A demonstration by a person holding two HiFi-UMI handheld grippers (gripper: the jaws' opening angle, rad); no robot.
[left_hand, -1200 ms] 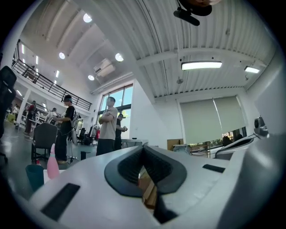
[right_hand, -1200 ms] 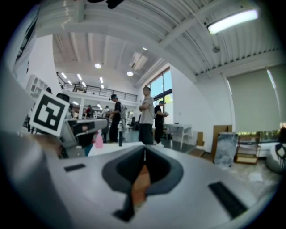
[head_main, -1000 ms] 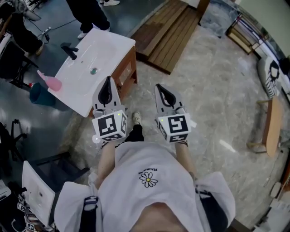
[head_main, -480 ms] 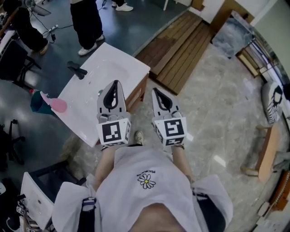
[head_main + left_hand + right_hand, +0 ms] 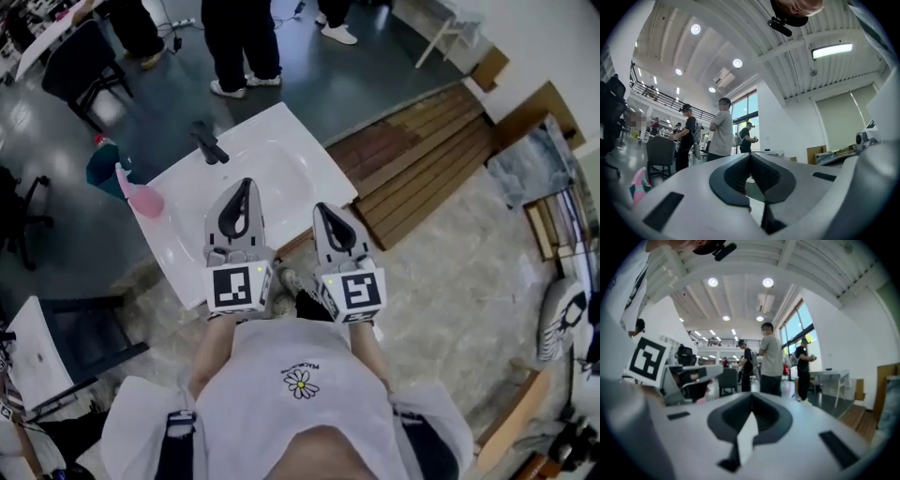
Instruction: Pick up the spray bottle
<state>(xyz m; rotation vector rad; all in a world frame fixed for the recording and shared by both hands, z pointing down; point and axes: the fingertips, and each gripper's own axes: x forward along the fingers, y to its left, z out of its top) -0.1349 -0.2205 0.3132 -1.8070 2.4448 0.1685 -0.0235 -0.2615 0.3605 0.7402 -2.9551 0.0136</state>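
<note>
Both grippers, left gripper (image 5: pixel 243 190) and right gripper (image 5: pixel 324 212), have jaws pinched together with nothing in them, hovering over the near edge of the white sink (image 5: pixel 281 155). The pink spray bottle (image 5: pixel 142 198) sits at the sink's left edge, well apart from either. I'd open the left one wide early, swing left, and grab the body – not the nozzle.

Nothing legible: the print (image 5: pixel 302 367) on the white shirt (image 5: pixel 262 412) is too small.
</note>
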